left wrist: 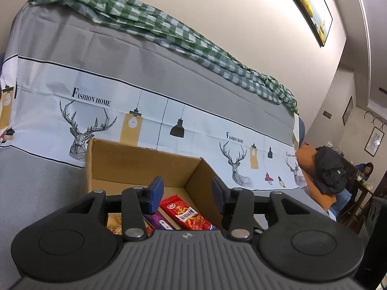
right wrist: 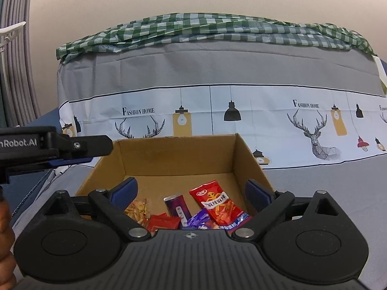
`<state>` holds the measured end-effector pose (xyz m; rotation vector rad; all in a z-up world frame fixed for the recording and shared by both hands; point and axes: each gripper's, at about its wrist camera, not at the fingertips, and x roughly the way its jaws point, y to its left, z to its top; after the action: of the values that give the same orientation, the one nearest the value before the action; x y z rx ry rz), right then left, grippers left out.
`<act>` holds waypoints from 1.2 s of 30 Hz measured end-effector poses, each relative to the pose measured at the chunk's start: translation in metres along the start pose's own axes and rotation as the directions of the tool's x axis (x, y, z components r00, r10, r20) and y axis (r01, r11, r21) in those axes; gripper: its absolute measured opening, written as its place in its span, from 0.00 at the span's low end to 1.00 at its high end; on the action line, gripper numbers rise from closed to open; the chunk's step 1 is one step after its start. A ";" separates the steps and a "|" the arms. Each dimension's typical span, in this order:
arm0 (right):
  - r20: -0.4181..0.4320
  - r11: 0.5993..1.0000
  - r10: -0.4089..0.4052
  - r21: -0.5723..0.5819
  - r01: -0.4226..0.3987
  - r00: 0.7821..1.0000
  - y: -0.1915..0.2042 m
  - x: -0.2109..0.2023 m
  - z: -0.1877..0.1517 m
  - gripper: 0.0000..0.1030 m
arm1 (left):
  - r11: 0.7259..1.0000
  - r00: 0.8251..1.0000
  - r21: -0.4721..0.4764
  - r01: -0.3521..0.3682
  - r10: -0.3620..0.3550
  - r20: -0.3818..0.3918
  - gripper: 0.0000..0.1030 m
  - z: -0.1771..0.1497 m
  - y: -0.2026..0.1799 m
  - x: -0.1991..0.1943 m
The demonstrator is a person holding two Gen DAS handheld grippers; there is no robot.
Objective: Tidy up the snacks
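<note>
Left gripper (left wrist: pixel 185 191) and right gripper (right wrist: pixel 191 192) both hung open and empty over the cardboard box (right wrist: pixel 179 157). Red spicy-strip packet (right wrist: pixel 217 203) lay inside at 4 o'clock, purple tube (right wrist: pixel 177 207) and other snacks at 6. Packing looked mostly done.

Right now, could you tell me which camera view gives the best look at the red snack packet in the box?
The right wrist view: the red snack packet lies almost fully exposed on the cardboard box floor. The left wrist view shows it partly, cut off below by the gripper body.
</note>
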<state>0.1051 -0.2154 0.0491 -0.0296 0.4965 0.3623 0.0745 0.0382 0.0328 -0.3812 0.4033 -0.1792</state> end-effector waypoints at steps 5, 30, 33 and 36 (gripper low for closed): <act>0.002 1.000 0.000 0.022 0.000 1.000 -0.001 -0.002 0.002 0.96 | 0.995 0.995 0.046 -0.091 0.089 0.038 0.83 0.000 -0.004 -0.021; -0.154 0.999 -0.039 -0.014 0.038 0.987 0.021 -0.075 -0.036 0.99 | 0.918 0.884 0.082 -0.389 0.397 -0.248 1.00 -0.068 -0.021 -0.095; -0.171 0.999 -0.046 -0.007 0.045 0.984 0.020 -0.070 -0.036 0.99 | 0.923 0.886 0.031 -0.383 0.376 -0.271 1.00 -0.067 -0.013 -0.092; -0.177 0.999 -0.045 0.004 0.046 0.983 0.019 -0.067 -0.036 0.99 | 0.927 0.889 0.025 -0.374 0.366 -0.276 1.00 -0.066 -0.014 -0.086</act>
<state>0.0270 -0.2240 0.0498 -0.0652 0.6725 0.3143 -0.0319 0.0246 0.0120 -0.3013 0.7476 0.1505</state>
